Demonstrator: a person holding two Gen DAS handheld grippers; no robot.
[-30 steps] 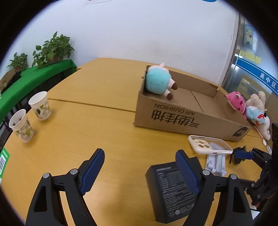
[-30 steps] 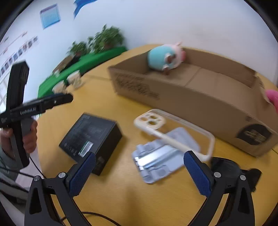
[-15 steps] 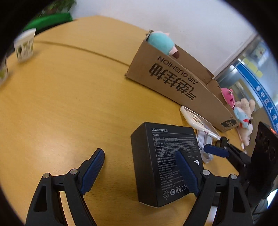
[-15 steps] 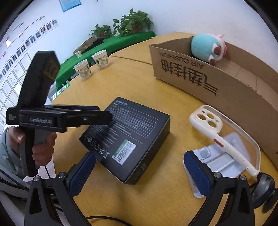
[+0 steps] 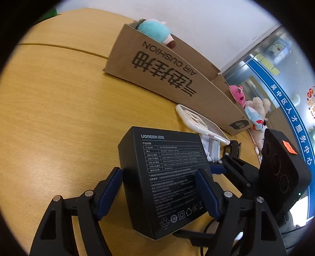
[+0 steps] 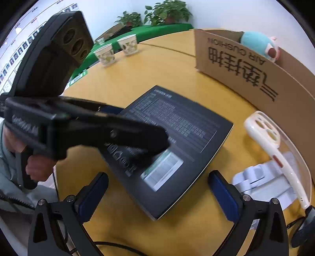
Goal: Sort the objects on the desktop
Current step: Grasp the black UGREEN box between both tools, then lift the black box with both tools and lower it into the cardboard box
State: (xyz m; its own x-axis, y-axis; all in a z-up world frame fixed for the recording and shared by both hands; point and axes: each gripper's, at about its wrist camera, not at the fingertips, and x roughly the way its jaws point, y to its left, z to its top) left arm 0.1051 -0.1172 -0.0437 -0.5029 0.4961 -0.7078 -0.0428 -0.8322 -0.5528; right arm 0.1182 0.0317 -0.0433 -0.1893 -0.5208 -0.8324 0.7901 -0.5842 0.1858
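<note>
A black UGREEN box (image 5: pixel 167 177) lies on the wooden table, also in the right wrist view (image 6: pixel 177 141). My left gripper (image 5: pixel 159 195) has its blue pads on both sides of the box, closed on it. It shows as a black tool over the box in the right wrist view (image 6: pixel 98 126). My right gripper (image 6: pixel 157 197) is open and empty, just short of the box's near corner. A white phone case (image 6: pixel 275 155) leans on a grey phone stand (image 6: pixel 261 183) to the right. The cardboard box (image 5: pixel 177 76) behind holds a teal plush (image 5: pixel 155 32).
Two paper cups (image 6: pixel 116 50) stand at the far table edge near potted plants (image 6: pixel 167 11). Several plush toys (image 5: pixel 254 110) lie past the cardboard box's right end. A black mouse (image 6: pixel 303 226) and cable sit at the right.
My left gripper moved forward over the black box and closed on its sides. My right gripper moved closer to the box from the other side and stayed open.
</note>
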